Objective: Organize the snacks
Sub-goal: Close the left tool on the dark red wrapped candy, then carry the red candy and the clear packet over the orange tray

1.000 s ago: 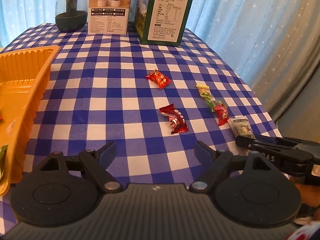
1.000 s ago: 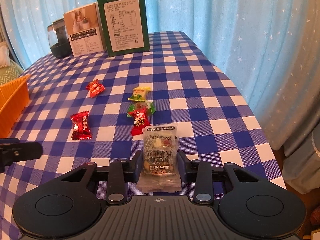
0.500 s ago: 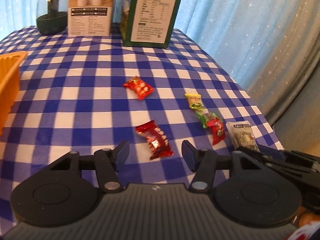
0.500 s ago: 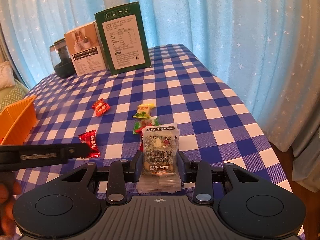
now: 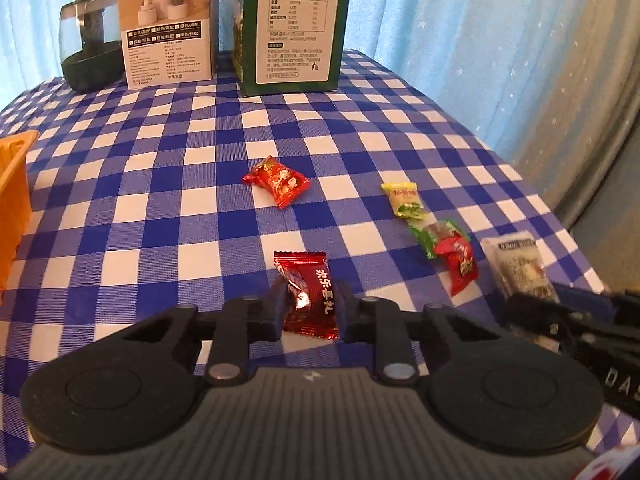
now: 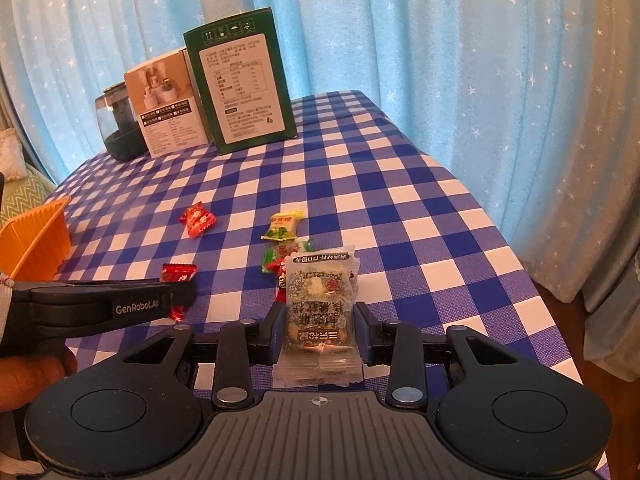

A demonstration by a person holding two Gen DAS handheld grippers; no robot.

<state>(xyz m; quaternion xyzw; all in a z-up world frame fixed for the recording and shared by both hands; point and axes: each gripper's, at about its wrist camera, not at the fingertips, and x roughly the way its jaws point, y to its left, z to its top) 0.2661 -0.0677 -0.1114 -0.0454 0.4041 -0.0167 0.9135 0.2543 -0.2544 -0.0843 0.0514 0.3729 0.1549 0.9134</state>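
Left gripper (image 5: 309, 307) pinching dark red candy (image 5: 307, 294) across its middle, low on the tablecloth (image 5: 160, 220). Right gripper (image 6: 316, 334) clamped on clear packet (image 6: 320, 300), raised upright above the cloth. Both light, crinkly, slick in the wrapper; likely to twist or slip if held by the crimped ends, so best gripped across the filled body. Still loose nearby: red candy (image 5: 277, 181), yellow candy (image 5: 403, 199), green-red pair (image 5: 448, 248). Orange tray (image 5: 14, 192) at left edge. Soft blue-checked cloth, slightly rippled; boxes (image 5: 288, 24) and starred curtain (image 5: 460, 40) behind.
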